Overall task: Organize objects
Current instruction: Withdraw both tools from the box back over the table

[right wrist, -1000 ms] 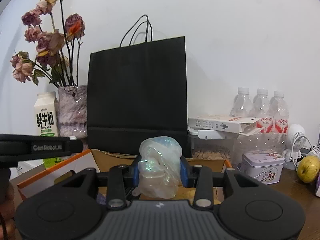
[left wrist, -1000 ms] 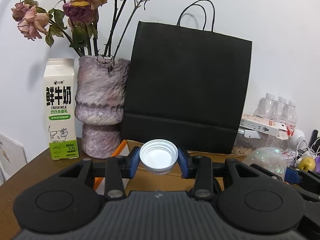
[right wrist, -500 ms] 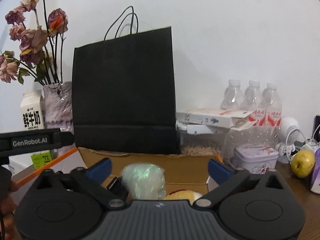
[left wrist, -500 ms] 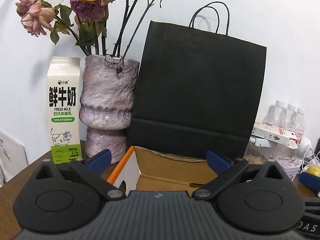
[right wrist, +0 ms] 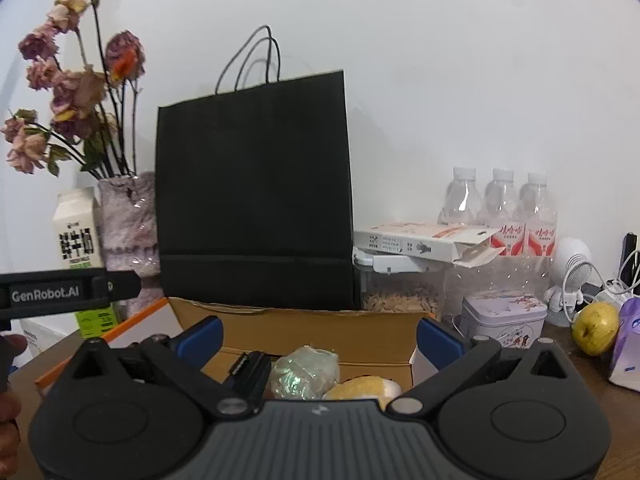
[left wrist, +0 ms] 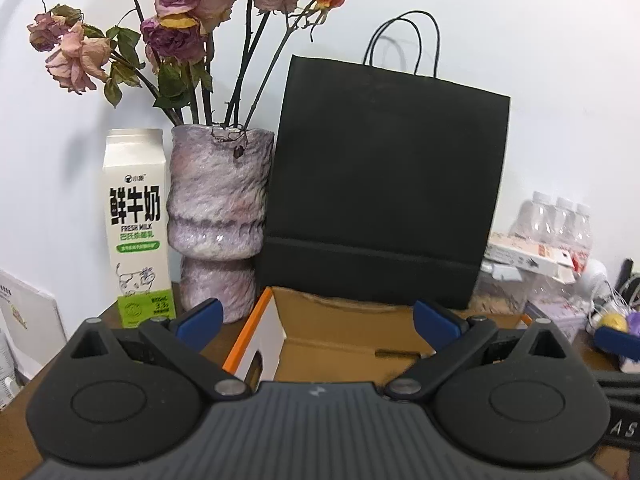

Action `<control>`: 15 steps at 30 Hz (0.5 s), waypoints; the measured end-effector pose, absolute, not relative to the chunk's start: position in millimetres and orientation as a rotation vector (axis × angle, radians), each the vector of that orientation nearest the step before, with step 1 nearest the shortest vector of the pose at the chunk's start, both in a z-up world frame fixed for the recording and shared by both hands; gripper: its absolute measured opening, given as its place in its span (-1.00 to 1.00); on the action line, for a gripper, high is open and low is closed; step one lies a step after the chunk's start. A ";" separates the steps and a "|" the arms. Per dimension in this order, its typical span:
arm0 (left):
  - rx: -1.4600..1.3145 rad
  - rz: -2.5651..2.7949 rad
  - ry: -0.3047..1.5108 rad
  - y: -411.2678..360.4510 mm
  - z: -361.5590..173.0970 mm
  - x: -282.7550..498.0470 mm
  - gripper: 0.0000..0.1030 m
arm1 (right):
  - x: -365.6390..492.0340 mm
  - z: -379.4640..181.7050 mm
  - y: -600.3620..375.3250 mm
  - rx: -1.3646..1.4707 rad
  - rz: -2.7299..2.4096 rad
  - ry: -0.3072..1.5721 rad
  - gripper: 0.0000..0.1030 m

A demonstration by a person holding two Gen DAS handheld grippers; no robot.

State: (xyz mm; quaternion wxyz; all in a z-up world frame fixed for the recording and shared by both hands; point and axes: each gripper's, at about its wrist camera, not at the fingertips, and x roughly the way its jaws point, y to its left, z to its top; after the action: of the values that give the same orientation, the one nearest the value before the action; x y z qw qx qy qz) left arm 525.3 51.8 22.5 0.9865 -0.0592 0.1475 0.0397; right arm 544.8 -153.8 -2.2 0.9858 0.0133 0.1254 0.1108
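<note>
An open cardboard box (right wrist: pixel 296 324) with an orange-edged flap (left wrist: pixel 248 336) sits in front of both grippers. Inside it in the right wrist view lie an iridescent crumpled wrap (right wrist: pixel 304 372), a yellow-white item (right wrist: pixel 360 390) and a small black object (right wrist: pixel 248 368). My right gripper (right wrist: pixel 320 334) stands open just above the box, nothing between its blue pads. My left gripper (left wrist: pixel 318 318) is open too, over the box's left part, with nothing in it. The white cap is hidden from view. The left gripper's body (right wrist: pixel 60 290) shows at the left edge of the right wrist view.
Behind the box stand a black paper bag (left wrist: pixel 384 200), a purple vase of dried roses (left wrist: pixel 218 216) and a milk carton (left wrist: pixel 136 224). To the right are water bottles (right wrist: pixel 500 208), a seed container (right wrist: pixel 400 296), a tin (right wrist: pixel 500 316), a yellow fruit (right wrist: pixel 596 328) and a small white fan (right wrist: pixel 570 272).
Both grippers went from shut to wide open. The left let go of the white cap, which dropped out of sight; the right released the iridescent wrap, which now lies in the box.
</note>
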 end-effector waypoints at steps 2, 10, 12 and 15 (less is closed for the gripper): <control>-0.107 0.068 0.303 51.9 25.4 513.7 1.00 | 535.2 2.6 -155.7 0.030 0.232 0.250 1.00; -0.078 0.058 0.333 57.5 35.7 453.9 1.00 | 481.8 22.2 -166.4 0.043 0.279 0.263 1.00; -0.076 0.057 0.341 58.5 37.8 438.6 1.00 | 466.9 25.2 -168.4 0.046 0.287 0.279 1.00; -0.073 0.070 0.352 57.5 39.1 413.8 1.00 | 443.8 28.5 -171.5 0.043 0.294 0.292 1.00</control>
State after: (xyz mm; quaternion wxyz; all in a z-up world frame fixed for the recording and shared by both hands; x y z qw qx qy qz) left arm 413.8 57.5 39.1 0.9833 -0.0365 0.1748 0.0349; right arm 443.8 -171.5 28.5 0.9784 0.0215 0.1449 0.1459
